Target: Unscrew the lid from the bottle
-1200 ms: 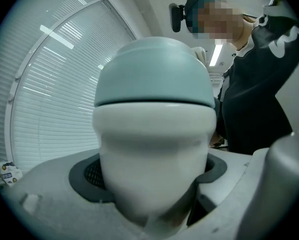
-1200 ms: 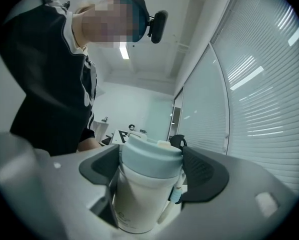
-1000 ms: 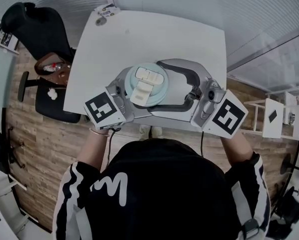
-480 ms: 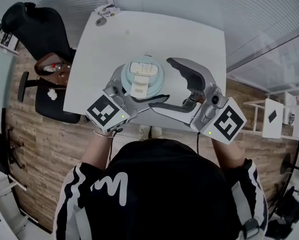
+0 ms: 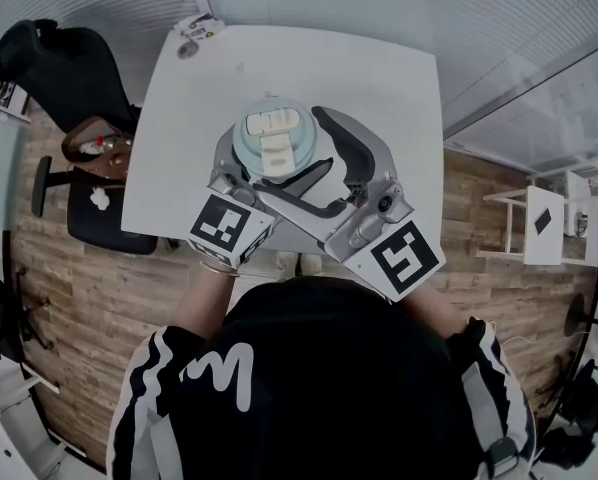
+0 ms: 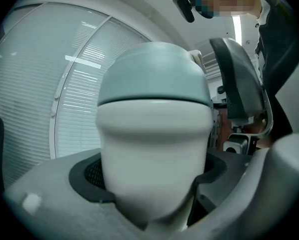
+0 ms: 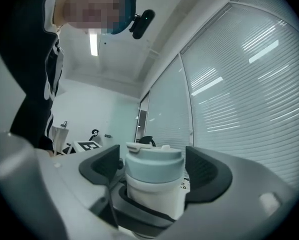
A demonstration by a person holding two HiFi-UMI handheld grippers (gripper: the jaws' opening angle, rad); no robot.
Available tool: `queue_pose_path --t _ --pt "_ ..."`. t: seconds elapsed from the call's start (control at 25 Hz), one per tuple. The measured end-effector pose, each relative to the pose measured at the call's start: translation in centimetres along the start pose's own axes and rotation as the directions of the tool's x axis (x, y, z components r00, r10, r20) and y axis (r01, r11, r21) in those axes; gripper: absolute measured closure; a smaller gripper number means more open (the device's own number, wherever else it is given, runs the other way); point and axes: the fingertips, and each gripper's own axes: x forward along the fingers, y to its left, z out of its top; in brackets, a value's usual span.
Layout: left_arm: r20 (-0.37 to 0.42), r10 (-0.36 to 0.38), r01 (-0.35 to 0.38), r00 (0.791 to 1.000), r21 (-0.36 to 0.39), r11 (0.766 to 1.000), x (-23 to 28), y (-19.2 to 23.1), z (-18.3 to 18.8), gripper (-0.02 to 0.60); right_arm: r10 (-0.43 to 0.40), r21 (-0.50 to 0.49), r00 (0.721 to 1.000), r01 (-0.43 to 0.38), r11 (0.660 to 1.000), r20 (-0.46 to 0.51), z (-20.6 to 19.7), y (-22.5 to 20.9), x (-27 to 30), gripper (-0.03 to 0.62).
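The left gripper is clamping the bottle upright on the table, presumably to stop it spinning. The right gripper is straddling the lid with its jaws open (not pressing yet). Both are reaching in roughly level, converging from the person's side.

Got the bottle standing on the table, nearer the front edge than the back, with the lid on top. Coming in from front-left, the left gripper, clamped round the body low down. From front-right, the right gripper, higher up, either side of the lid with gaps. Off the table's left, a chair; at the far-left corner, some small bits.
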Motion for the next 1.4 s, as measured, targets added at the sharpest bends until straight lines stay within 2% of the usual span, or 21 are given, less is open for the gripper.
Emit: queue_pose_path --t 0.16,0.36,0.64,0.8,0.96,1.12,1.4 --pt "-0.026 0.026 -0.026 0.999 0.008 1.0 0.2 -0.4 -0.8 0.126 -0.023 0.024 1.0 0.023 0.999 0.007 -0.3 -0.1 0.3 0.189" --pt "0.014 0.077 -0.077 0.997 0.03 0.997 0.3 0.2 -0.4 0.126 -0.067 0.003 0.998 0.067 0.998 -0.004 -1.0 -0.5 1.0 0.174" --pt "-0.007 0.034 -0.034 0.999 0.024 0.999 0.1 -0.5 -0.6 0.126 -0.022 0.019 0.999 0.023 1.0 -0.035 -1.8 -0.4 1.4 0.178" --pt "-0.019 -0.024 0.024 1.0 0.029 0.999 0.1 -1.0 -0.9 0.126 0.02 0.02 0.999 -0.019 1.0 -0.039 -1.9 -0.1 1.2 0.171" --pt "-0.028 -0.116 0.117 0.993 0.003 0.993 0.0 -2.1 -0.6 0.126 0.087 0.013 0.995 -0.087 0.996 -0.041 -1.8 0.3 0.6 0.171" --pt "-0.049 -0.189 0.191 0.981 0.034 0.981 -0.2 -2.9 -0.6 0.126 0.158 0.01 0.986 -0.158 0.987 -0.048 -1.6 0.6 0.0 0.168" --pt "-0.064 -0.364 0.366 0.929 0.011 0.931 -1.0 -4.7 0.1 0.126 0.269 -0.036 0.961 -0.272 0.962 -0.064 -1.0 1.4 -1.0 0.17"
